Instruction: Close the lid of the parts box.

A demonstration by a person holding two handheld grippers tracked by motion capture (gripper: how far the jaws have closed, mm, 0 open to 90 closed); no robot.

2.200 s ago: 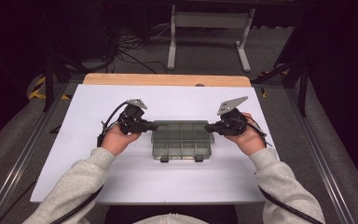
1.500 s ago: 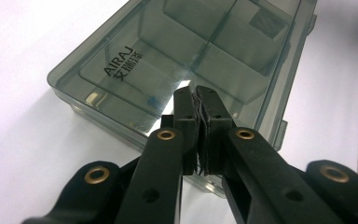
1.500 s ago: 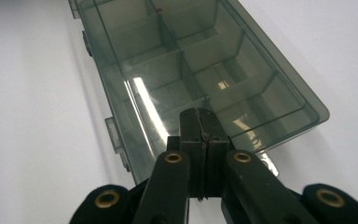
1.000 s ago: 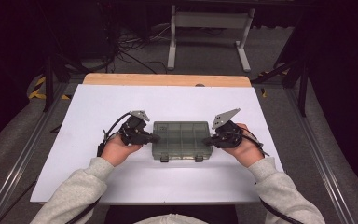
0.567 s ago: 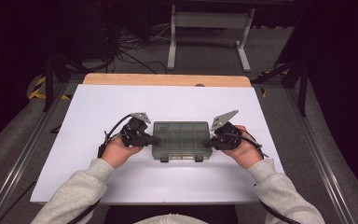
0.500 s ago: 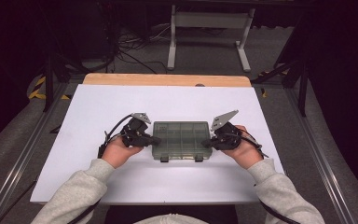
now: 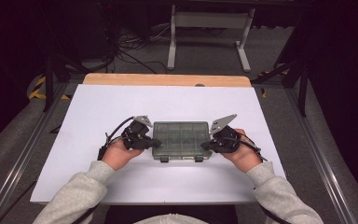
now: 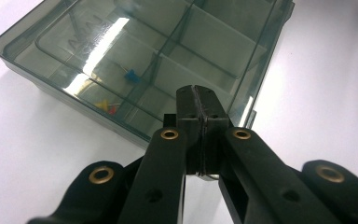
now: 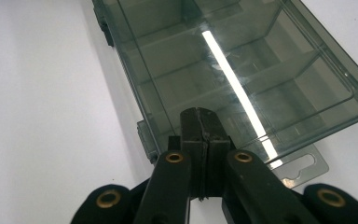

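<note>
The white table point(image 7: 121, 102) lies bare to the far side, to the left and to the right, giving open passage all round. The only obstacle is the smoky plastic box point(image 7: 181, 139) at the near middle, flanked closely by the left gripper point(image 7: 154, 144) and right gripper point(image 7: 206, 145), both closed at its ends.

A lab: dark curtains point(image 7: 9, 56), floor cables point(image 7: 130, 51)

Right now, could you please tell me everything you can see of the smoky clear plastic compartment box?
The smoky clear plastic compartment box lies flat on the white table, lid closed, two latches on its near edge. Dividers form compartments; one holds small blue, yellow and red pins. The shut left gripper and right gripper meet its ends.
</note>
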